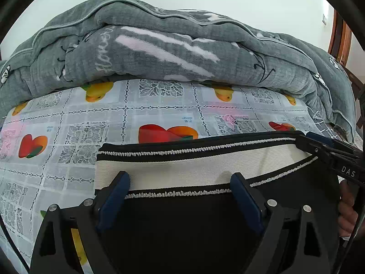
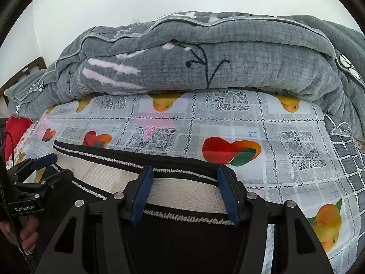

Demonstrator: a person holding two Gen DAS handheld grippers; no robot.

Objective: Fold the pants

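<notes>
The black pants (image 1: 182,228) lie on the fruit-print tablecloth with their white, black-edged waistband (image 1: 182,166) toward the far side. My left gripper (image 1: 180,180) is open, its blue-padded fingers (image 1: 114,196) spread over the left part of the waistband. My right gripper (image 2: 184,178) is also open, its fingers (image 2: 142,191) straddling the right end of the waistband (image 2: 182,191). Each gripper shows in the other's view: the right one at the waistband's right end (image 1: 319,146), the left one at its left end (image 2: 45,166).
A folded grey quilt (image 1: 171,45) is piled along the far side, also in the right wrist view (image 2: 205,57). The fruit-print cloth (image 2: 251,123) covers the surface between quilt and pants. A red item (image 2: 16,125) lies at the left edge.
</notes>
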